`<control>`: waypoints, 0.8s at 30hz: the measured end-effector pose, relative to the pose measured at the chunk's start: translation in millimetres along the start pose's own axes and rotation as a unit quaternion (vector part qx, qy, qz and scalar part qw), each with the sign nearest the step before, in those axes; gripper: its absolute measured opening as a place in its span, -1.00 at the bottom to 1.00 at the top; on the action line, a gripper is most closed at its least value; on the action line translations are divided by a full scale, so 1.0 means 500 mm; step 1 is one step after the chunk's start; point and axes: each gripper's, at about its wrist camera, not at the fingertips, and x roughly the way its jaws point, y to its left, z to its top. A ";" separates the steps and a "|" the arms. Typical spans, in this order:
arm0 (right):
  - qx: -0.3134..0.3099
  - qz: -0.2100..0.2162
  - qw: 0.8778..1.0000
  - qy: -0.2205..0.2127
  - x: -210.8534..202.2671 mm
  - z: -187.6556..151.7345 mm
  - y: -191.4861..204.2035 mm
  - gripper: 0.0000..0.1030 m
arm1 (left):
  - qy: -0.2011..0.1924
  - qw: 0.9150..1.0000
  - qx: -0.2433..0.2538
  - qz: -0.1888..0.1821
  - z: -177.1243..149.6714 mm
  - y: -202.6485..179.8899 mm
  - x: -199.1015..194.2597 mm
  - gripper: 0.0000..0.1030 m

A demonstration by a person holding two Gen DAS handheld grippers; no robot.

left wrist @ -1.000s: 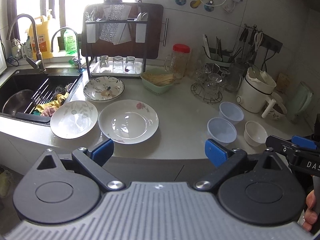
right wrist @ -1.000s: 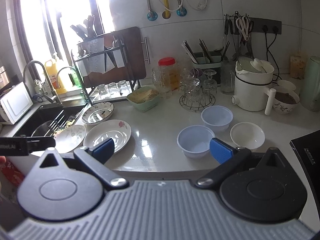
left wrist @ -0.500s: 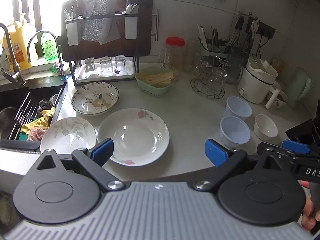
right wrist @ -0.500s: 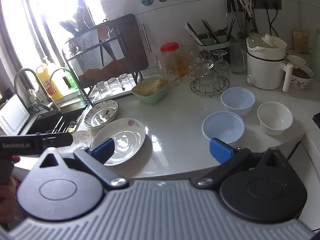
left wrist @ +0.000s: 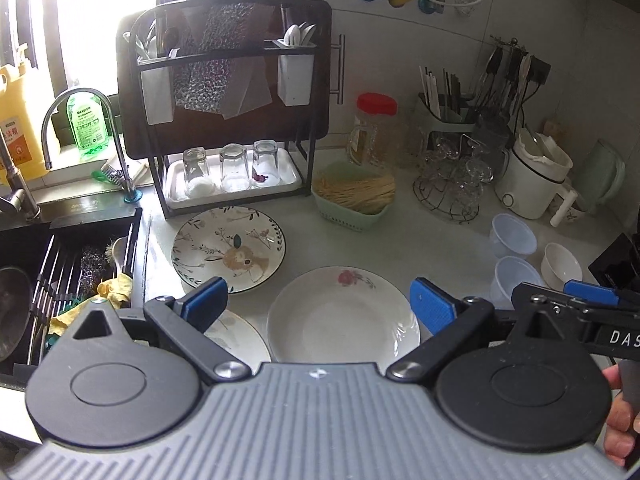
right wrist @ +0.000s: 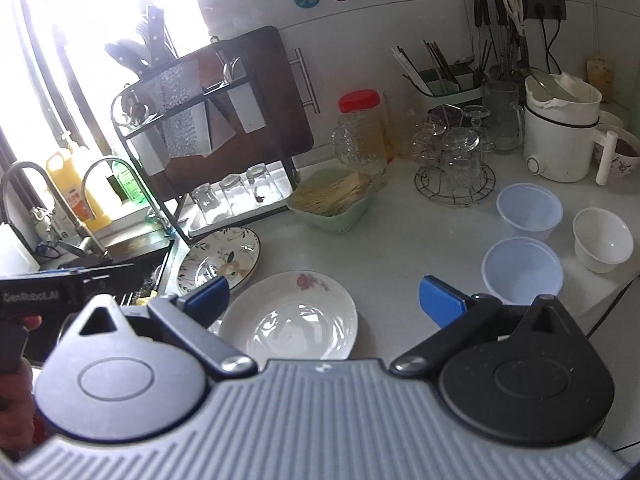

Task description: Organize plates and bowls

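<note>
Plates (left wrist: 343, 313) and bowls (right wrist: 522, 270) lie singly across the counter (right wrist: 400, 240), unstacked; both grippers' jaws hover apart and empty, probably for a first pick.

The left gripper's fingers (left wrist: 204, 304) hide most of the leaf-patterned plate (left wrist: 240, 340).

Both grippers advanced over counter (left wrist: 420, 240).
</note>
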 end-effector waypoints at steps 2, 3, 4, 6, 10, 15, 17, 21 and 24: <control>0.010 -0.002 1.000 0.003 0.023 -0.005 0.028 0.94 | 0.009 1.000 -0.001 -0.006 0.003 0.040 0.017 0.93; 0.011 -0.003 1.000 0.004 0.035 -0.010 0.044 0.89 | 0.012 1.000 0.000 -0.009 -0.002 0.060 0.025 0.93; 0.008 -0.005 1.000 0.007 0.049 -0.015 0.062 0.85 | 0.015 1.000 0.002 -0.009 -0.005 0.079 0.034 0.93; 0.003 -0.011 1.000 0.009 0.076 -0.027 0.096 0.84 | 0.029 1.000 0.002 -0.008 -0.011 0.122 0.056 0.93; 0.003 0.001 1.000 0.016 0.131 -0.058 0.173 0.74 | 0.046 0.999 0.004 -0.004 -0.028 0.212 0.095 0.93; -0.052 0.025 0.998 0.023 0.189 -0.081 0.255 0.74 | 0.067 0.998 0.008 -0.003 -0.043 0.309 0.149 0.91; -0.066 0.030 0.997 0.030 0.207 -0.094 0.278 0.74 | 0.072 0.997 0.008 -0.008 -0.053 0.339 0.167 0.91; -0.053 0.056 0.994 0.080 0.250 -0.117 0.294 0.66 | 0.081 0.997 0.000 -0.013 -0.078 0.380 0.189 0.91; -0.055 0.048 0.991 0.114 0.273 -0.135 0.309 0.31 | 0.094 0.995 -0.015 -0.024 -0.108 0.402 0.207 0.87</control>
